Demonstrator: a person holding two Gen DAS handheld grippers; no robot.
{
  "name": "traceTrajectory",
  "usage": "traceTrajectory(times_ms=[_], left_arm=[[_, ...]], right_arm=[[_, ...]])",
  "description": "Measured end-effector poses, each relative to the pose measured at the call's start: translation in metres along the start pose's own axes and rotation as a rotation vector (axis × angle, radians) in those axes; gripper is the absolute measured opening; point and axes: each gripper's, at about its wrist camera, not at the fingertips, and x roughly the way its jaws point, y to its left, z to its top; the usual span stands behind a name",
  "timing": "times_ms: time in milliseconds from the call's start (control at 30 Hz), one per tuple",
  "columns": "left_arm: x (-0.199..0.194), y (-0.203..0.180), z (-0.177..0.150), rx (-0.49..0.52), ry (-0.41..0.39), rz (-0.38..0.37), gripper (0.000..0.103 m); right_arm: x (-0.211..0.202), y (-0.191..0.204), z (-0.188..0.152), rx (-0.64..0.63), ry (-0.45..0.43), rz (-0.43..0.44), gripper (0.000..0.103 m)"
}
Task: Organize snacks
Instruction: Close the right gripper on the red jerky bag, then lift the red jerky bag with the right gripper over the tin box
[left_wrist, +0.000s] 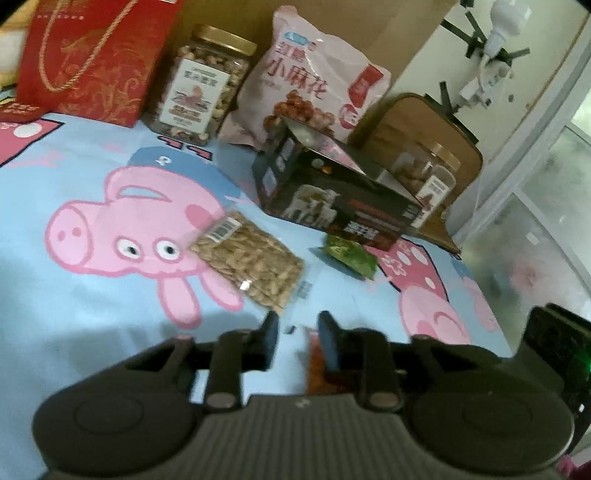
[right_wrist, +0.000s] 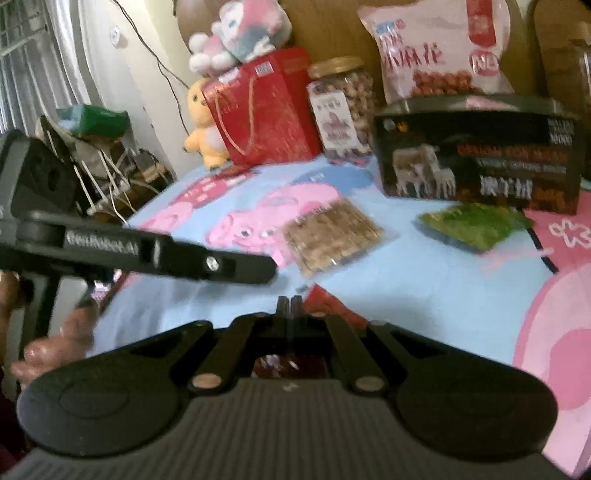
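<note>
1. A bed under a blue cartoon-pig sheet (left_wrist: 92, 314); jars, a pink snack bag (left_wrist: 314, 85) and a dark box (left_wrist: 332, 192) line the headboard.
2. The left gripper (left_wrist: 298, 332) stands part open around a red packet (left_wrist: 316, 365); whether the pads press it is unclear.
3. The right gripper (right_wrist: 290, 306) is fully closed beside that red packet (right_wrist: 332, 306), holding nothing visible.
4. Best to pinch the packet's edge squarely before lifting.
5. Most of the packet hides beneath the fingers.

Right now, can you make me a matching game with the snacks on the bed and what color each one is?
Things:
1. gift bag
2. small packet
3. big box
4. tall pouch

Colors:
A. green
B. pink
C. red
D. black

Pairs: 1-C, 2-A, 3-D, 4-B
</note>
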Motion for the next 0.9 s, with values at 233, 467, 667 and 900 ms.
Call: traceTrajectory(times_ms=[233, 467, 667, 900], left_arm=[[-0.007, 0.000, 0.000, 0.024, 0.021, -0.037, 0.055], [0.018, -0.033, -0.014, 0.136, 0.121, -0.109, 0.055], [0.023, -0.038, -0.034, 0.095, 0.142, -0.118, 0.056], [0.010, -0.022, -0.043, -0.009, 0.097, -0.158, 0.059]], right_arm=[[-0.029, 0.003, -0.009, -0.117, -0.046, -0.072, 0.045], [-0.053, -0.019, -0.027, -0.041, -0.039, -0.156, 0.053], [-0.048, -0.025, -0.030, 0.059, -0.031, -0.084, 0.046], [-0.041, -0.020, -0.031, 0.079, -0.043, -0.058, 0.014]])
